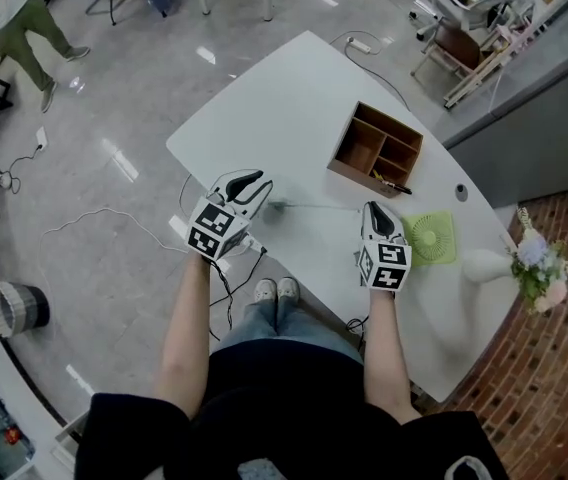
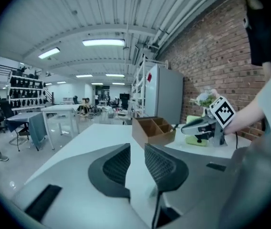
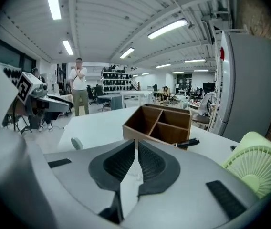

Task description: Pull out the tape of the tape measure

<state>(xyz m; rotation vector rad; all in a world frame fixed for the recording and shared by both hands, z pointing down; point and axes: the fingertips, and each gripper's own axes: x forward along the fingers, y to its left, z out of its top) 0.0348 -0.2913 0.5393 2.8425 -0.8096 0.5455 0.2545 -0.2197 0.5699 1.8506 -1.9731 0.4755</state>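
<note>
no readable text, no legible labels, brands or numbers

The person is holding both grippers over the near edge of the white table (image 1: 294,98). The left gripper (image 1: 254,186) is sitting apart from the right gripper (image 1: 374,211). A small round tape measure (image 1: 275,206) is lying between them, with a thin pale line running from it toward the right gripper. A wooden organizer (image 1: 342,148) is sitting mid-table, with a black pen (image 1: 394,185) resting at its near side. A green fan (image 1: 432,238) is lying just beside the right gripper, and a white vase (image 1: 484,265) is standing at the right edge.
</note>
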